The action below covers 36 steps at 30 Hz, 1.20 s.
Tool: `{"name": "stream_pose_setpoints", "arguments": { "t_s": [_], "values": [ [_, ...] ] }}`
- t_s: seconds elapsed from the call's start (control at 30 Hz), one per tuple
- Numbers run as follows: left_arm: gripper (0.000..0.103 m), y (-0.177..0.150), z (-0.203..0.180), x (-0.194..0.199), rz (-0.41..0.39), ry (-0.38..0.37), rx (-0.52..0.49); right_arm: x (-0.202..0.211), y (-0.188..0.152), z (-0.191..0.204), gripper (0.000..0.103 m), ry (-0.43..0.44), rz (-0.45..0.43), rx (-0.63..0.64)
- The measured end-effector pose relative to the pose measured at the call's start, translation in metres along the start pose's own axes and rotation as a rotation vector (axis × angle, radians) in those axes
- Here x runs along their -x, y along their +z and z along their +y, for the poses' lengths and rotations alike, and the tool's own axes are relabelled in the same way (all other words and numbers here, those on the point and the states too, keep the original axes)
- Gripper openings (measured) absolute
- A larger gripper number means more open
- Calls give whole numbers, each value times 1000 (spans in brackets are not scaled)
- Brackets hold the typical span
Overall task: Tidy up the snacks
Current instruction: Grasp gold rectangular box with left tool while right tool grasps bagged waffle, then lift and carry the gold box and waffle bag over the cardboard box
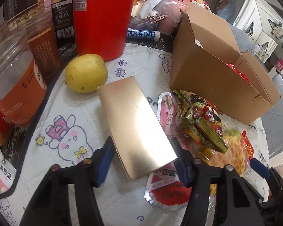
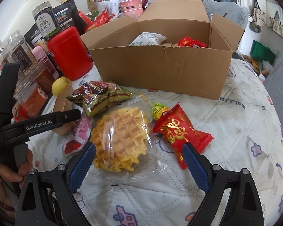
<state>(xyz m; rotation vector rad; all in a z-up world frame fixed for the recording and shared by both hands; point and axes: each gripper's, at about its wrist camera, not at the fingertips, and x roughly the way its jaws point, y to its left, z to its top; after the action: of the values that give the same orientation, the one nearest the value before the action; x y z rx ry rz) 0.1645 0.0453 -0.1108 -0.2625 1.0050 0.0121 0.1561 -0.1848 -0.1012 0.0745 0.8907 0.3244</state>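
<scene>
The job looks partly done. The open cardboard box (image 2: 160, 64) already holds a white leaf-print pouch (image 2: 151, 37) and several small red-wrapped sweets (image 2: 190, 42); what lies beneath them is hidden. Still out on the quilted desk cover (image 2: 235, 131) are a wrapped waffle (image 2: 120, 139), a red packet with gold characters (image 2: 181, 131), a green-and-brown snack bag (image 2: 98, 96), a pink foil-edged packet (image 1: 166, 111) and a gold box (image 1: 135, 126), so most of the packing seems left.

The left gripper (image 1: 141, 160) has its fingers (image 1: 105, 160) spread on either side of the gold box's near end, close to it but I cannot tell if they touch. The right gripper (image 2: 139, 162) is spread wide and holds nothing, with the waffle lying between and just ahead of its fingers (image 2: 83, 165) and the red packet by the right one. The carton stands well beyond both.

Past the left fingers sit a yellow fruit (image 1: 85, 73), a red canister (image 1: 103, 18) and clear lidded jars (image 1: 13, 86), some holding brownish contents
</scene>
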Motion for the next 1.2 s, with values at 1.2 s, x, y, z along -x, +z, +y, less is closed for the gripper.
{"name": "stream_pose_setpoints", "arguments": {
  "t_s": [1.2],
  "values": [
    [48, -41, 0, 20, 83, 67, -230, -62, 8, 49, 97, -140, 86, 176]
  ]
}}
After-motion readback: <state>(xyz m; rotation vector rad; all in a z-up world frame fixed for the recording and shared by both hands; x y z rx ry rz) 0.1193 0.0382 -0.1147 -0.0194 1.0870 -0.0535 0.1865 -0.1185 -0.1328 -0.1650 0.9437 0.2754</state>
